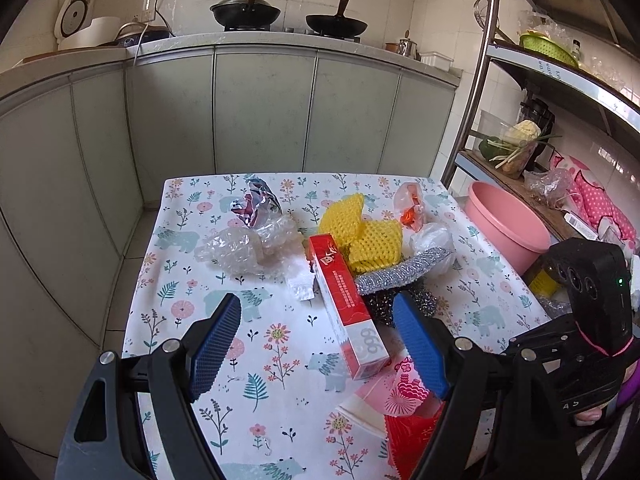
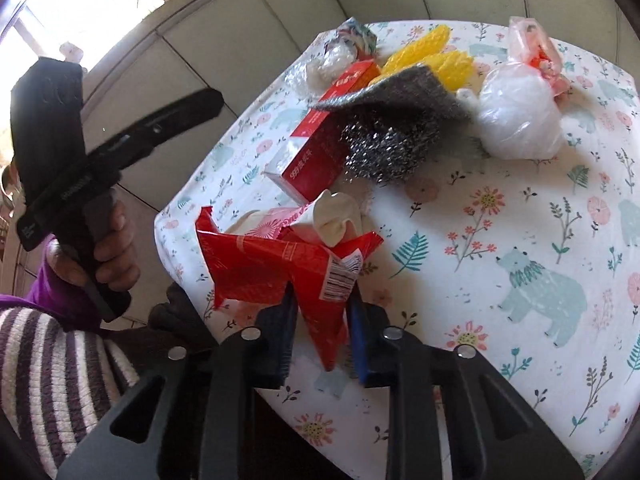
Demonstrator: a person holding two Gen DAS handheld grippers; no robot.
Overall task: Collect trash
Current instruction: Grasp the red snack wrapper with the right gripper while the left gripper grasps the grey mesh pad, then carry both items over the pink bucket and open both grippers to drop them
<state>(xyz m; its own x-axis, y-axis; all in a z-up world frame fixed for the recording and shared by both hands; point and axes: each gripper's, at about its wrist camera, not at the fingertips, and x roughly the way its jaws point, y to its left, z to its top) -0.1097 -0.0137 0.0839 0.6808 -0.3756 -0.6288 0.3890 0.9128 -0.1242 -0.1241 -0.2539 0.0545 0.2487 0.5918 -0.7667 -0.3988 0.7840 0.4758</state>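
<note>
Trash lies on a table with a floral cloth (image 1: pixel 276 432). My left gripper (image 1: pixel 320 340) is open, its blue pads either side of the near end of a red box (image 1: pixel 348 304). My right gripper (image 2: pixel 322 332) is shut on a red tissue pack (image 2: pixel 280 268) with white tissue sticking out, at the table's near edge; this pack also shows in the left wrist view (image 1: pixel 404 412). Behind lie a steel wool scrubber (image 2: pixel 384 148), a grey scouring cloth (image 2: pixel 404 88), yellow foam netting (image 1: pixel 364 232), bubble wrap (image 1: pixel 248 248), a white plastic bag (image 2: pixel 520 116) and an orange-tinted bag (image 1: pixel 408 208).
A pink basin (image 1: pixel 508 228) stands off the table's right side under a metal shelf rack (image 1: pixel 480 80) with vegetables. Grey kitchen cabinets (image 1: pixel 260 108) stand behind the table, with woks on the counter. A crumpled foil wrapper (image 1: pixel 256 200) lies at the far side.
</note>
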